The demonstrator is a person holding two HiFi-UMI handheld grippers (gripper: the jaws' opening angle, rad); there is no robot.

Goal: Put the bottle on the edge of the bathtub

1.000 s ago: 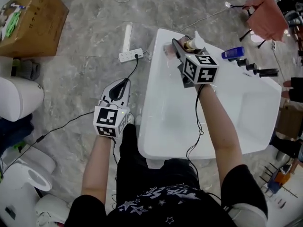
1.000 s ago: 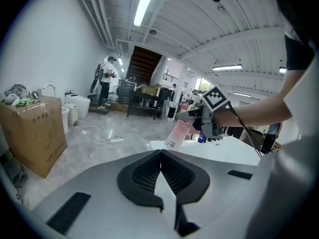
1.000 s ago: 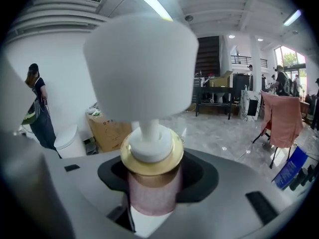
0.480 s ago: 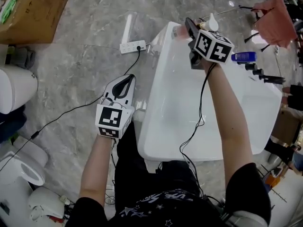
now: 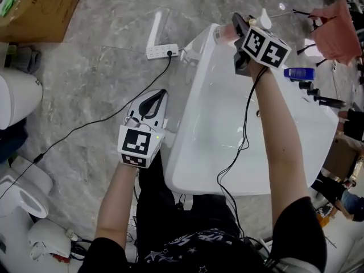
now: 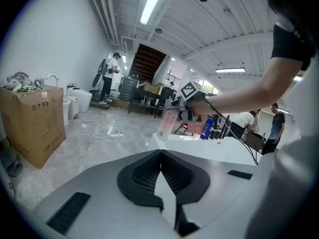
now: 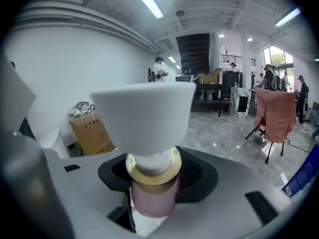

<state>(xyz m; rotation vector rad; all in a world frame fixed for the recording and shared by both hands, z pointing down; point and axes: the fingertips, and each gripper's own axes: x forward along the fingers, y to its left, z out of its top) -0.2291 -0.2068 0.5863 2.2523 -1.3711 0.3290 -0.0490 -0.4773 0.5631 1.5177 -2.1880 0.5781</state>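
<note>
Bathtub [image 5: 185, 152], 1. Pink bottle [image 7: 153, 195], 1, grasped in right gripper [image 5: 232, 29] fingers. Left gripper [image 5: 159, 95], 1, fingers clenched, empty.

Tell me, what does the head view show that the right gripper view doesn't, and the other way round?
Only the head view shows the white bathtub, the shut, empty left gripper held beside it over the floor, and the power strip. Only the right gripper view shows the gold collar of the bottle close up, the right gripper clamped on its pink body, and people standing far behind. Both show the bottle with its white cap, the cardboard box and the pink cloth.
</note>
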